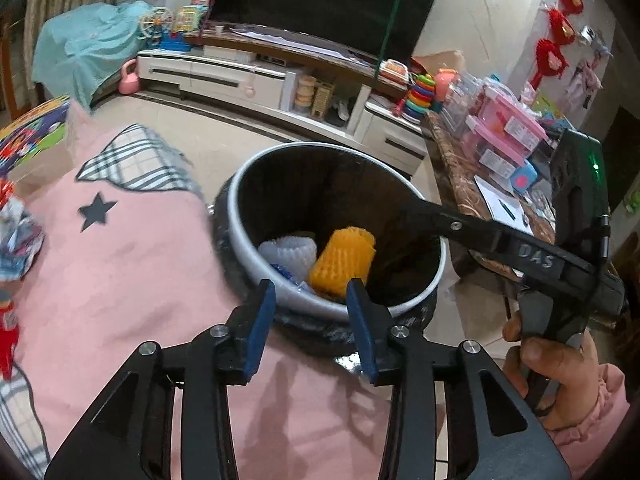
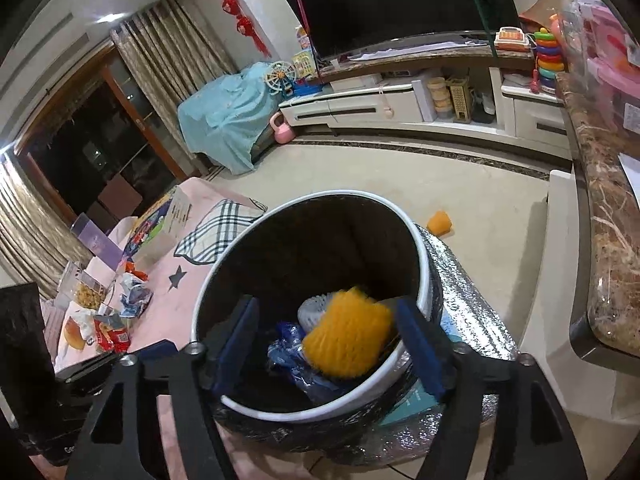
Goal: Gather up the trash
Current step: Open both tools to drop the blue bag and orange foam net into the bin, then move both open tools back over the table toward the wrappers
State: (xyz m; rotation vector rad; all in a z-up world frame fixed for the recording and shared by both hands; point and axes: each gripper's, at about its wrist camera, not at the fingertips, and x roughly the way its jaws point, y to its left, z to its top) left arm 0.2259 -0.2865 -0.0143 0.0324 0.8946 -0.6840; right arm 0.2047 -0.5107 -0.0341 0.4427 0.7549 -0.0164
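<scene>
A round bin with a white rim and black liner stands beside the pink tablecloth. Inside lie an orange foam net, a white foam net and a blue wrapper. My left gripper hovers open at the bin's near rim, with nothing between its blue pads. My right gripper is open over the bin; the orange foam net looks blurred below it, free of the pads. Its finger reaches over the bin from the right. Another orange net lies on the floor.
Crumpled snack wrappers and boxes lie on the pink cloth to the left. A silver foil bag sits under the bin. A marble-topped table crowded with toys stands to the right. A person's hand holds the right gripper.
</scene>
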